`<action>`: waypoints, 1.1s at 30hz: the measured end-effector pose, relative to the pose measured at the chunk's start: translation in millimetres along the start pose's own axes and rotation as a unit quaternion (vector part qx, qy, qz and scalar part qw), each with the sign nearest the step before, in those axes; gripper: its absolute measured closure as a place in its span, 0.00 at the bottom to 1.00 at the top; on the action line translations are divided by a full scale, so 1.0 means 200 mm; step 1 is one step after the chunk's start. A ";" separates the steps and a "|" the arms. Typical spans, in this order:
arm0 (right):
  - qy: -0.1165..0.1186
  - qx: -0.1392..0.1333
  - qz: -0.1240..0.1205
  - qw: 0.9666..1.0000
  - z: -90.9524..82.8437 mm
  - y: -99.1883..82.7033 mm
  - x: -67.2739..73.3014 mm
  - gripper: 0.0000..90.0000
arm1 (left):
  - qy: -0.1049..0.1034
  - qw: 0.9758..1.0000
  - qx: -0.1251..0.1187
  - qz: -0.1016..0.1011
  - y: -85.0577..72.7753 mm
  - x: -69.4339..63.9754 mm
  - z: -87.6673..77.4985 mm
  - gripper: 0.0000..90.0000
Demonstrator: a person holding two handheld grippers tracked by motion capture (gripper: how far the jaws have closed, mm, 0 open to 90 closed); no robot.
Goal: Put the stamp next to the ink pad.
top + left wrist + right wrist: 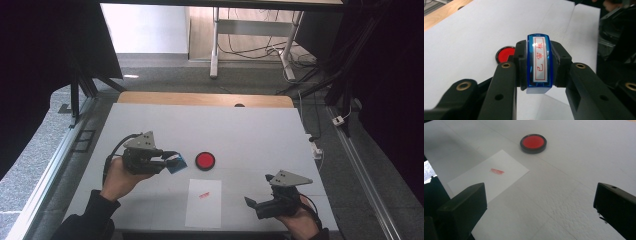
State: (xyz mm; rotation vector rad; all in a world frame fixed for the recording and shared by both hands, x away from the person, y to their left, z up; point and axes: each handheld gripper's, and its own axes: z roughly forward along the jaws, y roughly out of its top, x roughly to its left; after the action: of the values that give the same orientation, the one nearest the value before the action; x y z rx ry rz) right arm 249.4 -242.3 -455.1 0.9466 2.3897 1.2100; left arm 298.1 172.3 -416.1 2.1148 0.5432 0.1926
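A blue stamp [538, 63] with a white label in red characters is clamped between the jaws of my left gripper [170, 161], which is shut on it left of the red ink pad [205, 160]. The stamp [177, 163] points toward that pad. A white sheet of paper [204, 202] lies near the front edge and carries a small red stamp mark [204, 195]. My right gripper [252, 204] is open, low at the front right, with nothing between its jaws. In the right gripper view the ink pad [533, 143] and the paper [489, 174] lie ahead of those wide jaws.
The table [250, 130] has a white top with a wooden strip [205, 99] along its far edge. Black frame bars [75, 100] stand at the left. Desk legs and cables [260, 50] are on the floor beyond.
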 end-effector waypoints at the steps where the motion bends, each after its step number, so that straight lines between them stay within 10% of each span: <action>1: -0.004 0.001 0.002 1.000 -0.01 -0.01 -0.01 0.00 | 0.005 1.000 0.002 -0.001 0.00 0.00 0.00 0.78; 16: -0.038 0.016 0.028 0.999 -0.10 -0.10 -0.06 0.00 | 0.061 0.996 0.024 -0.052 -0.10 0.11 -0.02 0.78; 33: -0.037 0.014 0.047 0.998 -0.15 -0.12 -0.09 0.00 | 0.116 0.986 0.050 -0.109 -0.27 0.24 0.04 0.78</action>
State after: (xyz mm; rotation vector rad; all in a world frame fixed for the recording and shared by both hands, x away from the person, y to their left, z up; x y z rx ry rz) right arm 236.2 -282.2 -457.0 1.1030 2.3347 1.1557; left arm 326.8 214.6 -467.2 2.1238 0.9349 0.2931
